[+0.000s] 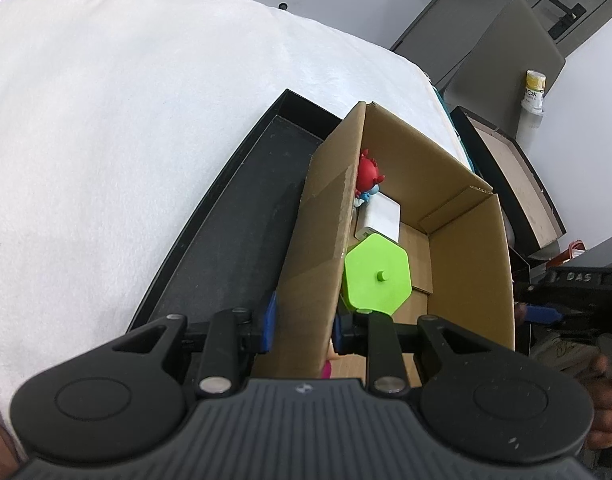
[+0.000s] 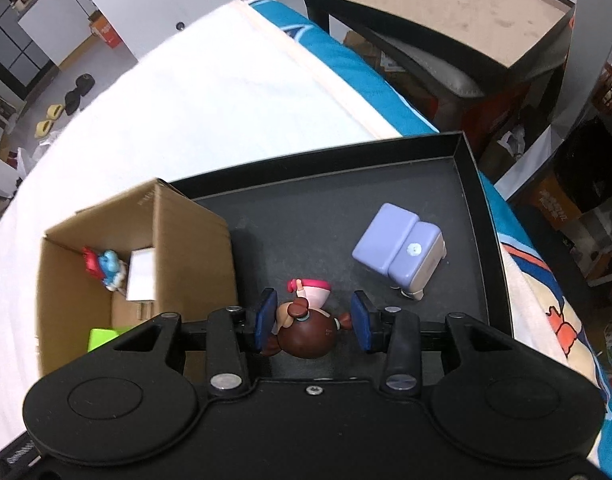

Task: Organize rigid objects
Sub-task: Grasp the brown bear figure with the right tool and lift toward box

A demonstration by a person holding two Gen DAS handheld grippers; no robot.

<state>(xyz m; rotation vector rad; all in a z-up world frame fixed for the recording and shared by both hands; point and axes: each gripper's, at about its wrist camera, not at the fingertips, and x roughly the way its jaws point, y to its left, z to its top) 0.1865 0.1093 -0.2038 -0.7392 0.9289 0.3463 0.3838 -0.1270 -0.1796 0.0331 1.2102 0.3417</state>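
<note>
My left gripper [image 1: 302, 326] is shut on the near side wall of an open cardboard box [image 1: 390, 148], one blue pad on each side of the wall. Inside the box lie a green hexagonal piece [image 1: 376, 276], a white block [image 1: 380, 216] and a red and blue figure [image 1: 368, 174]. The box [image 2: 186, 232] stands at the left end of a black tray [image 2: 346, 200]. My right gripper [image 2: 313, 320] is shut on a doll figurine [image 2: 306, 336] with brown hair and a pink dress, held over the tray floor. A lilac toy [image 2: 398, 248] rests on the tray to its right.
The tray lies on a white bedcover [image 1: 126, 120] near its edge, with a blue patterned sheet [image 2: 346, 64] beyond. A black side table [image 2: 446, 12] stands past the bed. Shoes [image 2: 72, 98] lie on the floor. A person's hand [image 1: 606, 400] shows at the right.
</note>
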